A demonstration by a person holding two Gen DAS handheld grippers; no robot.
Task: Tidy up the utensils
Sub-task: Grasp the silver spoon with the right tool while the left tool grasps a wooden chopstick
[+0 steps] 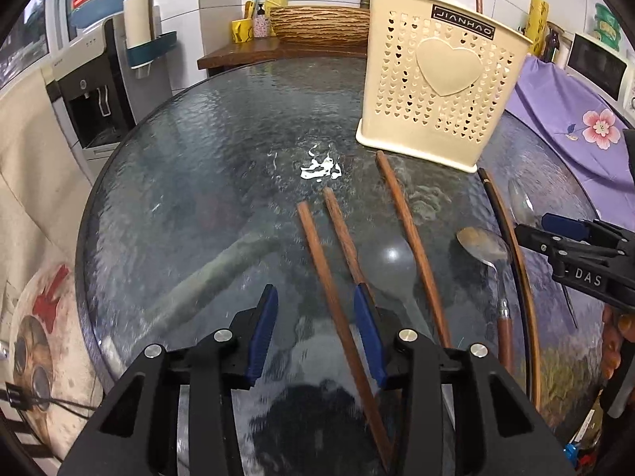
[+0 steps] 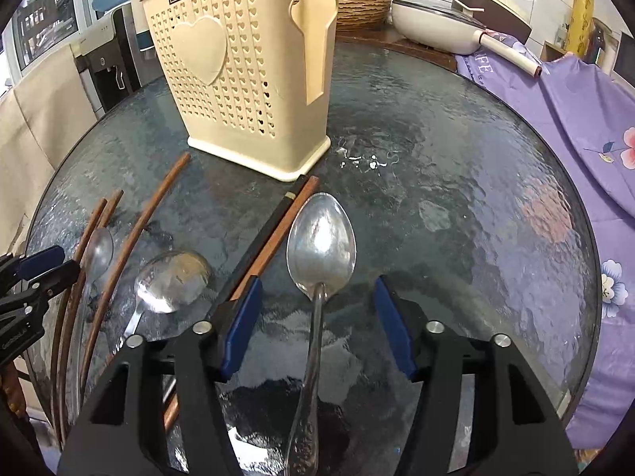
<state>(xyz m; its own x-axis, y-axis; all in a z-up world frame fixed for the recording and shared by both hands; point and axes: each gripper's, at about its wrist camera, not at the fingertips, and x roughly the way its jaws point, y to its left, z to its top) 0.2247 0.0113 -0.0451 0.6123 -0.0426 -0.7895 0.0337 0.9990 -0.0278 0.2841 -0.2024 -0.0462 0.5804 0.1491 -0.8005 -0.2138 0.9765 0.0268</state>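
A cream perforated utensil holder (image 1: 440,75) with a heart stands on the round glass table (image 1: 222,150); it also shows in the right wrist view (image 2: 242,67). Brown chopsticks (image 1: 329,277) lie in front of it, one passing between the jaws of my open left gripper (image 1: 315,295). A large metal spoon (image 2: 321,238) lies on the table, its handle running between the jaws of my open right gripper (image 2: 317,285). Two more spoons (image 2: 170,281) and a dark chopstick pair (image 2: 270,234) lie to its left.
A purple flowered cloth (image 2: 587,127) covers the right side. A white pan (image 2: 432,23) and a woven basket (image 1: 317,22) sit behind the table. A water dispenser (image 1: 91,91) stands at the left. The right gripper shows at the right edge of the left wrist view (image 1: 575,246).
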